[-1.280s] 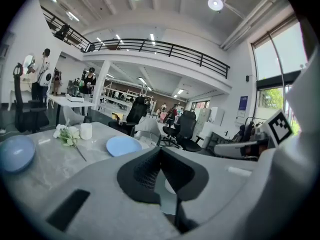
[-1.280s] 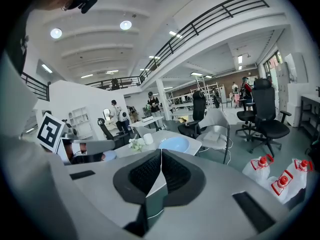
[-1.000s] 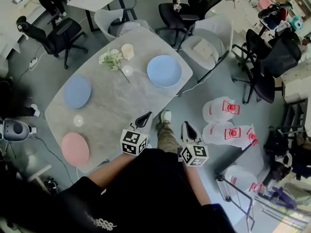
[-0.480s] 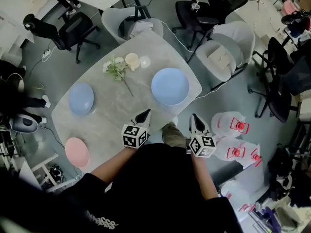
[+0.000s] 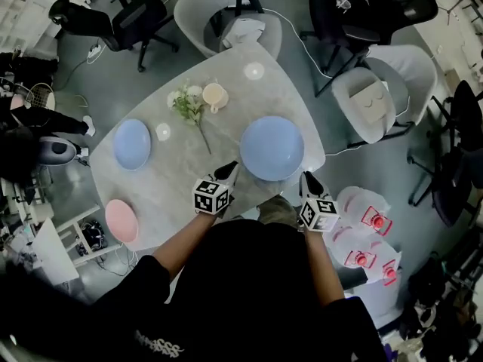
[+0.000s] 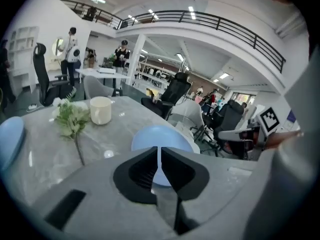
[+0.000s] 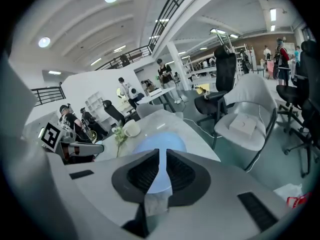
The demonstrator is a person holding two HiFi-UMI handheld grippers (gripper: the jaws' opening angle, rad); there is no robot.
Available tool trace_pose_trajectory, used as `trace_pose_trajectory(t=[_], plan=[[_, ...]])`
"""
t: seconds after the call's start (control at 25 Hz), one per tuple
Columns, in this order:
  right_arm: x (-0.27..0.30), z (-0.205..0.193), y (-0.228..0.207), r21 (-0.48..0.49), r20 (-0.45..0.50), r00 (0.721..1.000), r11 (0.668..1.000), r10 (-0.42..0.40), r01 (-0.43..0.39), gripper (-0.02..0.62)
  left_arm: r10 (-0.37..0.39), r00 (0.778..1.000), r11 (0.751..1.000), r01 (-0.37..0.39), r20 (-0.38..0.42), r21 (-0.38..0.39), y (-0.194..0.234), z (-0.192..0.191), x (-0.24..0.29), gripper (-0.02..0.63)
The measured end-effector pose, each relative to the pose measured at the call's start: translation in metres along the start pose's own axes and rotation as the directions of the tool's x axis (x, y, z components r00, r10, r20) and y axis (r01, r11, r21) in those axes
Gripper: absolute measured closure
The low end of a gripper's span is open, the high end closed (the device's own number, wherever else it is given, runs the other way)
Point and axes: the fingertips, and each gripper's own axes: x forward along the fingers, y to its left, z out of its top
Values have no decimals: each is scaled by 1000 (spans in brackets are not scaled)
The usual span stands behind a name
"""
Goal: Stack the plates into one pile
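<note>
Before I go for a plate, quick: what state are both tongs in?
Left tongs: closed, holding nothing.
Right tongs: closed, holding nothing.

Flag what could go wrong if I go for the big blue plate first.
1. Both the left tongs and right tongs are shut; unless they open, they would likely shove the big blue plate instead of gripping its rim.
2. That plate lies close to the table edge, so a shove might tip it off.
3. The flowers, with a cup beside them, lie between it and the small blue plate; a low carry could snag them.
</note>
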Motion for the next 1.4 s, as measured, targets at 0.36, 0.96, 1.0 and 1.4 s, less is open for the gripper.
trace_pose_trajectory(t=[0.36, 0.96, 1.0, 1.4], plan=[[81, -14, -60, 30, -195, 979, 998, 52, -47, 534, 48, 981, 983, -80, -188, -167, 29, -40, 68, 450], [136, -39, -71, 10, -347, 936, 998, 62, -62, 512, 110, 958, 889, -215, -266, -405, 58, -82, 106, 461], [137, -41, -72, 14, -353, 934, 998, 59, -57, 521, 118, 955, 889, -224, -272, -400, 58, -83, 107, 489], [136, -38, -72, 26, -372, 926, 998, 64, -59, 546, 121, 955, 881, -229, -271, -413, 54, -85, 105, 549]])
